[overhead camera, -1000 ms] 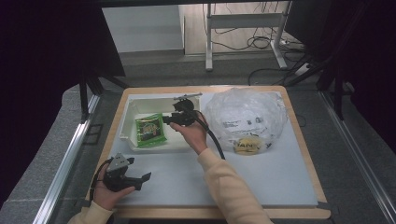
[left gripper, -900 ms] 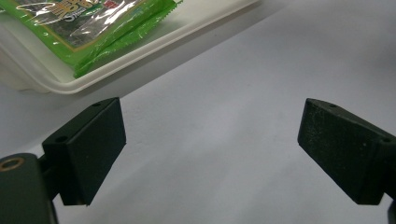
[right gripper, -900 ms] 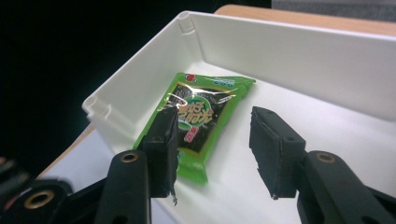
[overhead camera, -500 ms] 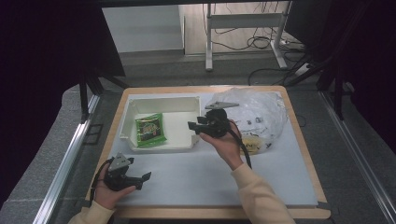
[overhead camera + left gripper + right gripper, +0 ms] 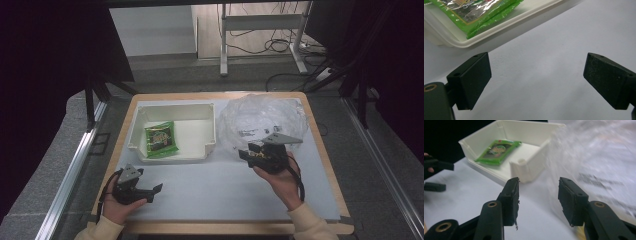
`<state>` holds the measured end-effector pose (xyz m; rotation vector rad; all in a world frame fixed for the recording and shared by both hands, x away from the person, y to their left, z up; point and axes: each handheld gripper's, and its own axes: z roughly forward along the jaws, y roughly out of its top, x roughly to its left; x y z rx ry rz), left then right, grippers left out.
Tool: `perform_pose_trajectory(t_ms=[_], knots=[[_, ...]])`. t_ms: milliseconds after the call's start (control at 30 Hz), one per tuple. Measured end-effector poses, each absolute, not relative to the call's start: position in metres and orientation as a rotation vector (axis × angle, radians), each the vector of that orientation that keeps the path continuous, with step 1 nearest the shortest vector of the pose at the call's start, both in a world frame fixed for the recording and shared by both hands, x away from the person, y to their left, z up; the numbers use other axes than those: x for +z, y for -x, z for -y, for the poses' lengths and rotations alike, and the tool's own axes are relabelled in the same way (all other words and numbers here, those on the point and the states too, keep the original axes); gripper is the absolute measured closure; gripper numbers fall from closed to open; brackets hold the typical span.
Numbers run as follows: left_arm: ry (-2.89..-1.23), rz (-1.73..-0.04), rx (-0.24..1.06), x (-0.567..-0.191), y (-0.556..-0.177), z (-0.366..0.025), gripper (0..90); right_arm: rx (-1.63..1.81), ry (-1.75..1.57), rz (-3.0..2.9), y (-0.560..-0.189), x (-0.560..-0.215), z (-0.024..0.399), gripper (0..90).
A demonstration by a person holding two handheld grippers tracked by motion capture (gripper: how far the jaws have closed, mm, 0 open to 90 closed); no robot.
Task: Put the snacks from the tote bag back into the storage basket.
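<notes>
A white open-fronted bin [image 5: 209, 131] stands at the table's back left, and a green snack packet [image 5: 161, 139] lies flat inside it. To its right lies a crumpled clear plastic bag [image 5: 262, 117]. My right gripper [image 5: 247, 151] hovers at the bag's near edge, open and holding nothing. In the right gripper view the right gripper [image 5: 539, 195] points between the bin [image 5: 524, 167] and the bag [image 5: 596, 162], with the packet [image 5: 497, 151] beyond. My left gripper [image 5: 152, 192] rests near the front left, open wide and apart from the bin. Under the left gripper [image 5: 536, 80] is bare mat, with the packet [image 5: 474, 12] above it.
A grey-white mat [image 5: 210, 190] covers the wooden table [image 5: 327, 165]. Something yellow shows faintly through the bag by the right jaw. Table legs and cables stand on the floor beyond the far edge.
My right gripper has drawn back from the bin, moving right and toward the person, to the bag's near edge. The packet stays in the bin. The left gripper has not moved.
</notes>
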<state>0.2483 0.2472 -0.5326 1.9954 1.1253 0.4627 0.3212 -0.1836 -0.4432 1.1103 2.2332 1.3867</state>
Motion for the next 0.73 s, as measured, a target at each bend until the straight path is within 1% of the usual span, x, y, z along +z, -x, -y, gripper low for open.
perform_pose_trajectory(t_ms=[133, 233, 733], knots=[[-1.992, -1.123, 0.467, -0.532, -0.247, -0.247, 8.0, 1.354, -1.122, -2.231, -0.312, -0.46, 0.202, 51.6], [-1.984, -1.119, 0.466, -0.531, -0.247, -0.248, 8.1, 1.371, -1.187, -2.225, -0.314, -0.469, 0.211, 51.6], [-1.975, -1.095, 0.464, -0.529, -0.245, -0.25, 8.1, 1.333, -1.183, -2.249, -0.315, -0.481, 0.201, 50.5]])
